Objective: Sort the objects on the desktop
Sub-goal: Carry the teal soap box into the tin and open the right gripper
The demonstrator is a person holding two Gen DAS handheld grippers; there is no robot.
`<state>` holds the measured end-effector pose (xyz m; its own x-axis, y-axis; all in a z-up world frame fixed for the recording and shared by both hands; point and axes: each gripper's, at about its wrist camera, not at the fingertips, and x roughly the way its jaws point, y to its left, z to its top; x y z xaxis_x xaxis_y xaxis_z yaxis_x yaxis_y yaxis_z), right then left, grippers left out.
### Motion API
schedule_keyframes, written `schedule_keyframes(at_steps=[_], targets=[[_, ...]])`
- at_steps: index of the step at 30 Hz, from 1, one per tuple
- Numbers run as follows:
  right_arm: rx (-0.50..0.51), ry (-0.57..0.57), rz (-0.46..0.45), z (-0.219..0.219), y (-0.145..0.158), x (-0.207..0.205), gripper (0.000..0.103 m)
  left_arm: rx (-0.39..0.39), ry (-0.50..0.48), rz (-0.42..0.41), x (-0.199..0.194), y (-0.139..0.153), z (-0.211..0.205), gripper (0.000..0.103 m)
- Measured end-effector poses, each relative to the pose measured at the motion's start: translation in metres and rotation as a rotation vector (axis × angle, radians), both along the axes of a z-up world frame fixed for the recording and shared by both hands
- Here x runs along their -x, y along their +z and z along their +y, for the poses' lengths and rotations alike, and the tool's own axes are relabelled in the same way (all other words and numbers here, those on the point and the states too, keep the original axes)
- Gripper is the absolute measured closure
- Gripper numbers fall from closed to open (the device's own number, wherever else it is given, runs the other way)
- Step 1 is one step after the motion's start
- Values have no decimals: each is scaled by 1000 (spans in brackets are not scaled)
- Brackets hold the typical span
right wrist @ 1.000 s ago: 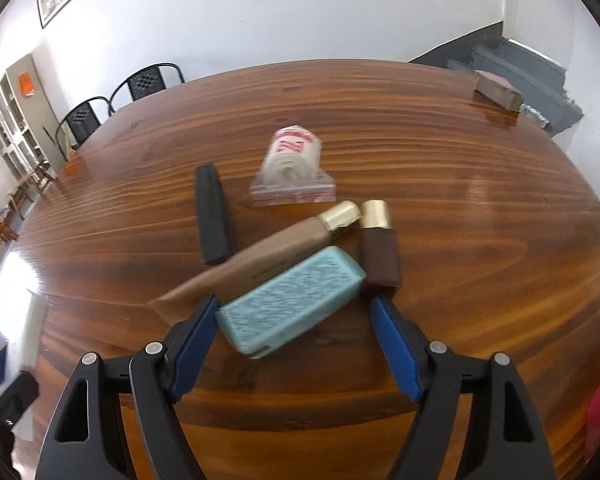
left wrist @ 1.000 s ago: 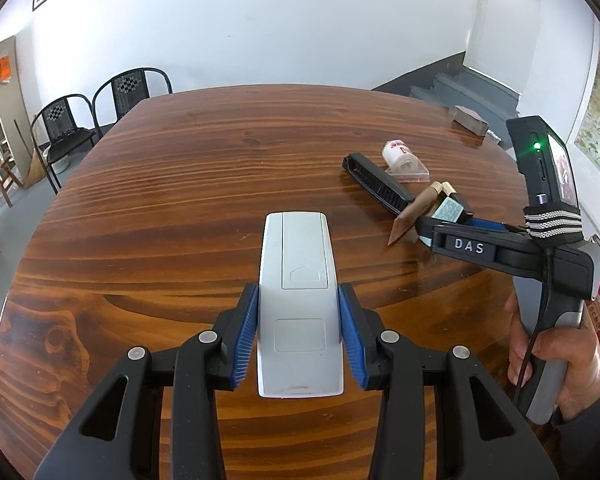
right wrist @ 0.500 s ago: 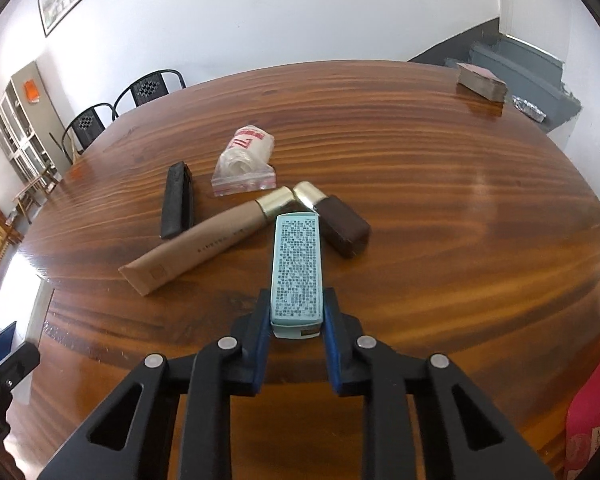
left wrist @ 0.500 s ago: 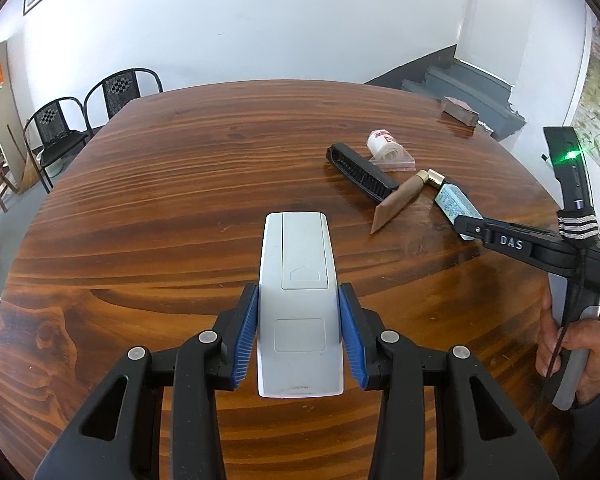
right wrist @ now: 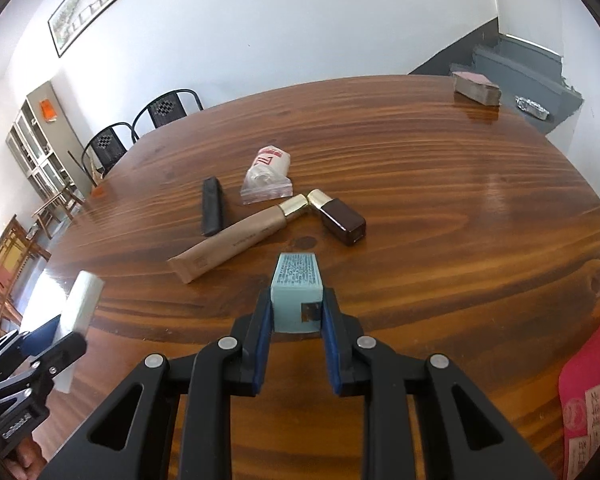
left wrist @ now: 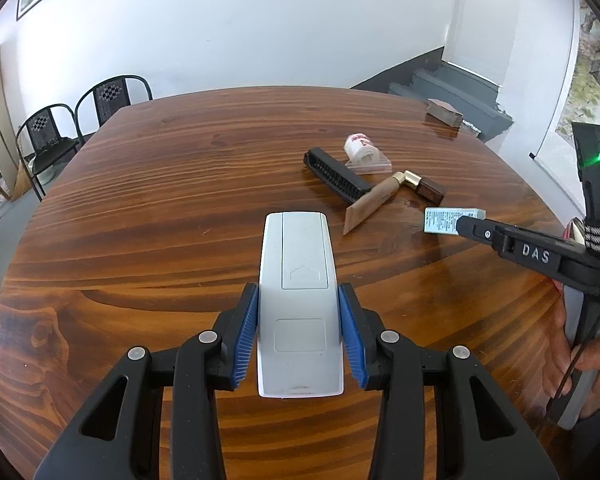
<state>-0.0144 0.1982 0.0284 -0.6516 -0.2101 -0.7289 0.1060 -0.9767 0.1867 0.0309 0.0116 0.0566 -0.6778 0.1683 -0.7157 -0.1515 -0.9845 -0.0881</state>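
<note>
The right gripper [right wrist: 296,316] pinches a teal box [right wrist: 297,288] by its near end, blue pads flat on both long sides, so most of the box juts forward past the tips, clear of the table [right wrist: 460,200]. It looks light and stiff, probably thin card, so a firm squeeze could dent it; a hold nearer its middle would stop it drooping or twisting out. The left gripper [left wrist: 300,340] is closed on a white remote [left wrist: 298,300], pads on its smooth side edges around the lower half. The remote seems rigid and a little heavier, with a slick plastic shell that may slide if the hold loosens. Ahead of the right gripper, beyond the box, lie a tan tube [right wrist: 236,240] and a brown bottle [right wrist: 342,222], their gold caps nearly touching; farther ahead and left are a black comb [right wrist: 212,212] and a small bag [right wrist: 266,178].
</note>
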Motion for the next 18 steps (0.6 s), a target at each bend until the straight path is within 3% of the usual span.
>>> schedule_keyframes(at_steps=[18], targets=[[92,-82,111,35,26,-65,77,-29,-74,37,-21,15,38,61]])
